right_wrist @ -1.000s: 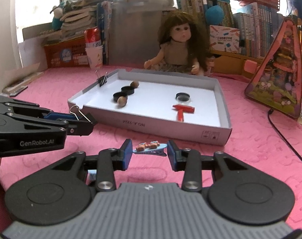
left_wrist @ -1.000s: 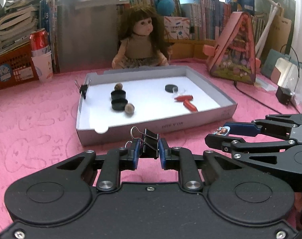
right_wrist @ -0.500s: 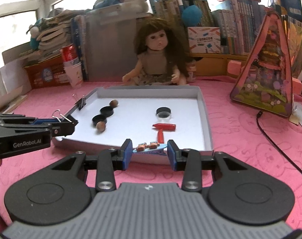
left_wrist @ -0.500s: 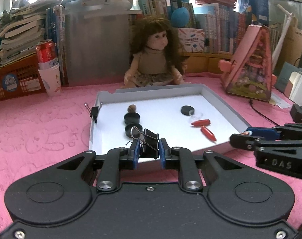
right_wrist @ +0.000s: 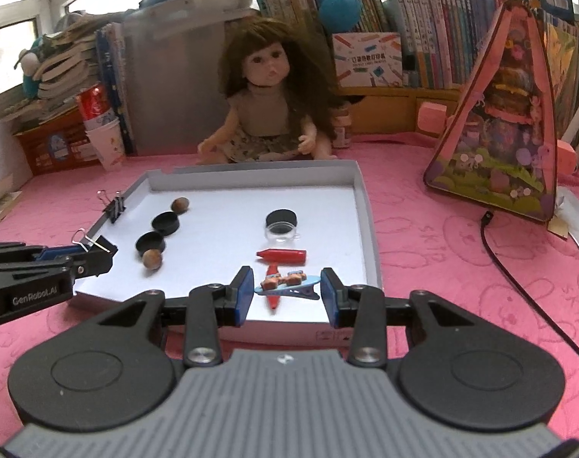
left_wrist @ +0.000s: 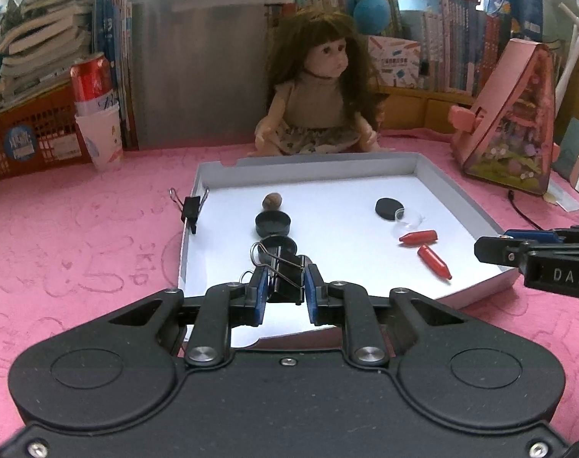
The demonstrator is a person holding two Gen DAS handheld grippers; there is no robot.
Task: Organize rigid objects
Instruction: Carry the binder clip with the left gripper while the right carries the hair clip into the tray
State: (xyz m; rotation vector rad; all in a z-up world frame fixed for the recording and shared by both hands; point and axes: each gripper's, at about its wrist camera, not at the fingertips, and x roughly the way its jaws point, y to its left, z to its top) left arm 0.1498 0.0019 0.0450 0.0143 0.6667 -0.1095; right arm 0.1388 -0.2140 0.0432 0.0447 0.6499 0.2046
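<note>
Left wrist view shows the white tray (left_wrist: 453, 179) on the pink table (left_wrist: 79, 236) already holding a share of the rigid objects: two black caps (left_wrist: 273, 223), a nut (left_wrist: 271, 200), a black lid (left_wrist: 388, 208) beside a clear dish (left_wrist: 409, 219), and two red crayons (left_wrist: 419, 236). One binder clip (left_wrist: 191, 208) is clamped onto the tray's left wall. Judged from this layout, sorting is well under way but not finished, since each claw carries an item not yet deposited. The left claw (left_wrist: 285, 286) is nearly closed, its blue pads clamped on a second black binder clip (left_wrist: 287, 276) held above the near end of the tray; that clip's wire handles point up and to the left. Right wrist view shows the right claw (right_wrist: 287, 292) partly closed, its pads gripping the two ends of a blue hair clip (right_wrist: 287, 286) with small brown decorations, held crosswise over the tray's near right area, above one crayon. Remaining work, as a judgement: set both held items down in the tray, probably each near like objects. Whether further loose objects lie outside the tray cannot be determined from these views.
</note>
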